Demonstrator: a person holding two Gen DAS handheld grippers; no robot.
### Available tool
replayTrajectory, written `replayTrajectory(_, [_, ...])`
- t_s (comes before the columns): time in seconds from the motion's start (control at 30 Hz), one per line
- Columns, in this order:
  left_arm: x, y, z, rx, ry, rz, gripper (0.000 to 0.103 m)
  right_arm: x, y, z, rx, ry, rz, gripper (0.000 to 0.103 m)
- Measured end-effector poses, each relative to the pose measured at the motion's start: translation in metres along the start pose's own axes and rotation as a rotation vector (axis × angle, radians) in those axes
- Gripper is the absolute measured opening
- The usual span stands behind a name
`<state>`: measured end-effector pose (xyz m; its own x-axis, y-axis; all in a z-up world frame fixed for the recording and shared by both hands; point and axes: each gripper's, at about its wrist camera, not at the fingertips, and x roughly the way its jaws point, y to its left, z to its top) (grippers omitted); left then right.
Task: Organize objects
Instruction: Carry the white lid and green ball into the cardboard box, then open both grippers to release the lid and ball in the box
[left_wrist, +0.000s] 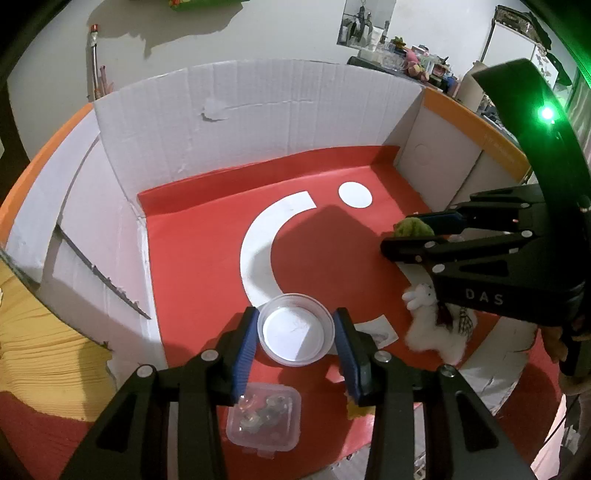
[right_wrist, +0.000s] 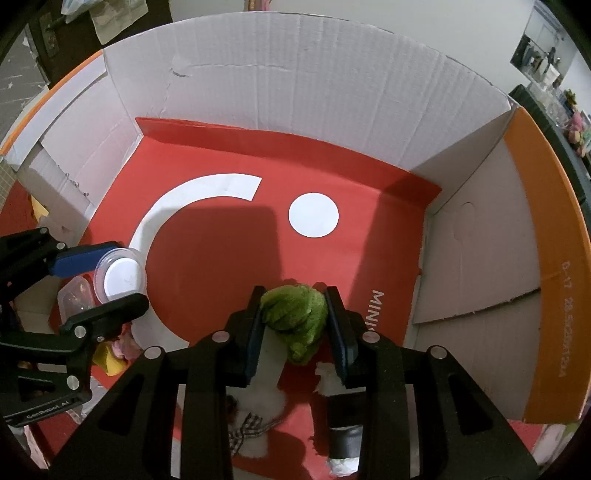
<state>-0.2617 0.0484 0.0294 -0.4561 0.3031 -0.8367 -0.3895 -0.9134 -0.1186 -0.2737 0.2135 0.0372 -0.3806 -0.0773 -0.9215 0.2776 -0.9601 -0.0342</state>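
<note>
My left gripper (left_wrist: 295, 318) is shut on a round clear plastic tub (left_wrist: 293, 334), its blue pads pressing on both sides of the rim. In the right wrist view the same tub (right_wrist: 119, 275) sits between the left gripper's (right_wrist: 127, 273) fingers at the left edge. My right gripper (right_wrist: 294, 295) is shut on a green plush toy (right_wrist: 293, 317), which bulges out between the pads. From the left wrist camera the right gripper (left_wrist: 404, 232) reaches in from the right with the green plush (left_wrist: 412, 226) at its tip. Both grippers are over the red floor (right_wrist: 221, 258) of a cardboard box.
A white plush animal with a plaid bow (left_wrist: 436, 332) (right_wrist: 258, 406) lies below the right gripper. A square clear container of small items (left_wrist: 264, 417) (right_wrist: 74, 299) and a yellow piece (right_wrist: 107, 360) lie near the left gripper. A black cylinder (right_wrist: 345, 430) lies close by. White box walls (left_wrist: 258, 122) surround the floor.
</note>
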Motion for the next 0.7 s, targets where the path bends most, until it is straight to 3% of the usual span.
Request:
replayTrajectory(0.5, [0.0,0.0,-0.001,-0.002,0.001,0.0,0.043,-0.008,0.008,-0.002,0.003,0.001,-0.006,0.032])
replayTrajectory(0.57, [0.0,0.0,0.0,-0.002,0.001,0.001,0.043,-0.009,0.007,-0.003,0.006,0.003,-0.004,0.04])
replayTrajectory(0.6, [0.0,0.0,0.0,-0.002,0.001,0.001,0.043,-0.01,0.008,-0.004,0.008,0.004,0.005,0.049])
replayTrajectory(0.7, [-0.001,0.001,-0.001,-0.007,0.001,-0.002,0.043,-0.015,0.01,-0.006,-0.005,-0.012,-0.017,0.05])
